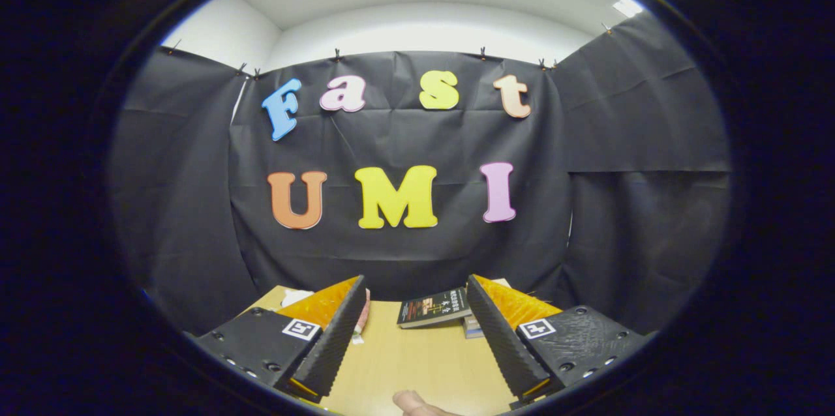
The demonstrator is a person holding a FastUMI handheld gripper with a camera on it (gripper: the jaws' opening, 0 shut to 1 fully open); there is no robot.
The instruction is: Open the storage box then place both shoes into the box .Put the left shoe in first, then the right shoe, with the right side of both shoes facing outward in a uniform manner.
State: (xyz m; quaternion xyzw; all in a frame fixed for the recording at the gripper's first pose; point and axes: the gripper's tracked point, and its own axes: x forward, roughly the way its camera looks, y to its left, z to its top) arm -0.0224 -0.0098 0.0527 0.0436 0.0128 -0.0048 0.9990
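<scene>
Two fingers of the gripper (414, 338) stand wide apart over the wooden worktop (417, 364), gripping nothing. Just beyond them, a dark book (434, 307) lies flat near the black cloth wall (391, 253). A fingertip (414, 403) shows between the fingers at their near end.

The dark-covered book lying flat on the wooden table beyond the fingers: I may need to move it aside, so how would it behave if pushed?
The dark-covered book lies flat on the smooth wooden table, so it would probably slide, not tip or roll. It looks thin, so likely light. The open gripper holds nothing; a broad nudge seems safer than pinching.
</scene>
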